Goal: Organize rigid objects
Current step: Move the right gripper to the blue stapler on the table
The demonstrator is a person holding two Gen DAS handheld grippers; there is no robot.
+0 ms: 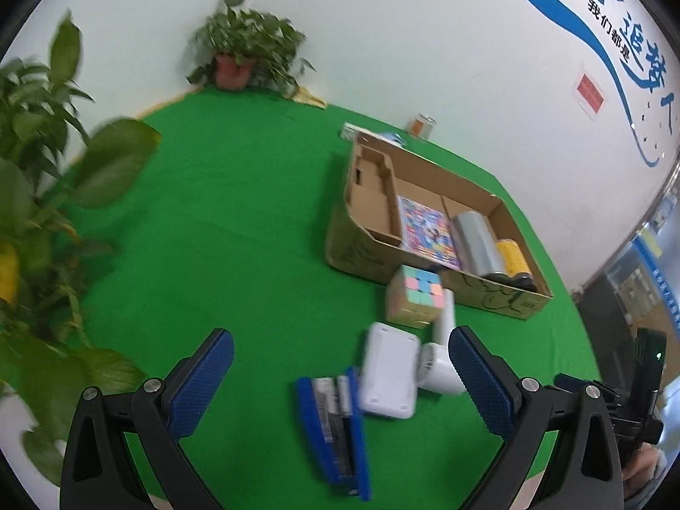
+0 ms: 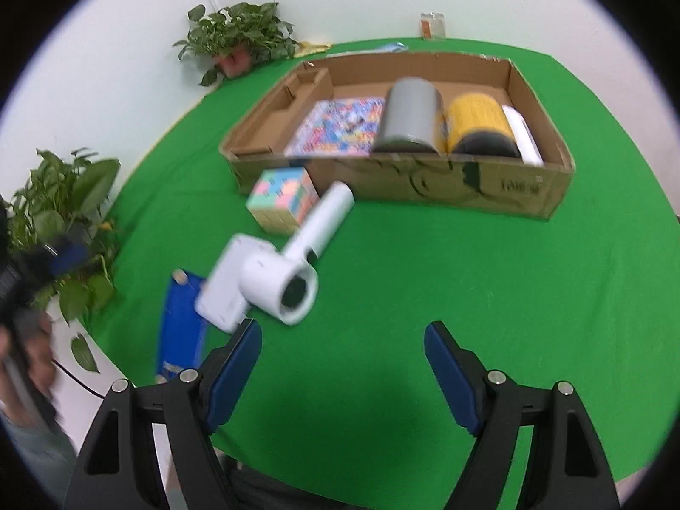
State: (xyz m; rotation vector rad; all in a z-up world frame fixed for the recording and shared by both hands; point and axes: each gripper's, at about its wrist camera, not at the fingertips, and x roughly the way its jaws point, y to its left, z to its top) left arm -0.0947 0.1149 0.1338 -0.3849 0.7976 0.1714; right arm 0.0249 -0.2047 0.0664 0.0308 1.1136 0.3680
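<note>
On the green table stands a cardboard box [image 1: 501,293] [image 2: 531,195] holding a colourful booklet [image 1: 427,229] [image 2: 335,125], a grey cylinder [image 1: 478,240] [image 2: 410,114] and a yellow can [image 1: 514,257] [image 2: 478,121]. In front of it lie a pastel cube [image 1: 414,295] [image 2: 282,199], a white handheld fan [image 1: 442,355] [image 2: 293,263], a white flat device [image 1: 389,376] [image 2: 225,289] and a blue stapler [image 1: 335,429] [image 2: 182,331]. My left gripper [image 1: 342,372] hovers open above the stapler and white device. My right gripper [image 2: 342,346] is open and empty, just right of the fan.
Potted plants stand at the table's far corner [image 1: 244,51] [image 2: 238,40] and along its left side [image 1: 38,221] [image 2: 63,212]. A small orange jar [image 1: 420,125] [image 2: 432,25] sits by the wall behind the box. A person's hand [image 2: 29,352] holds the left gripper.
</note>
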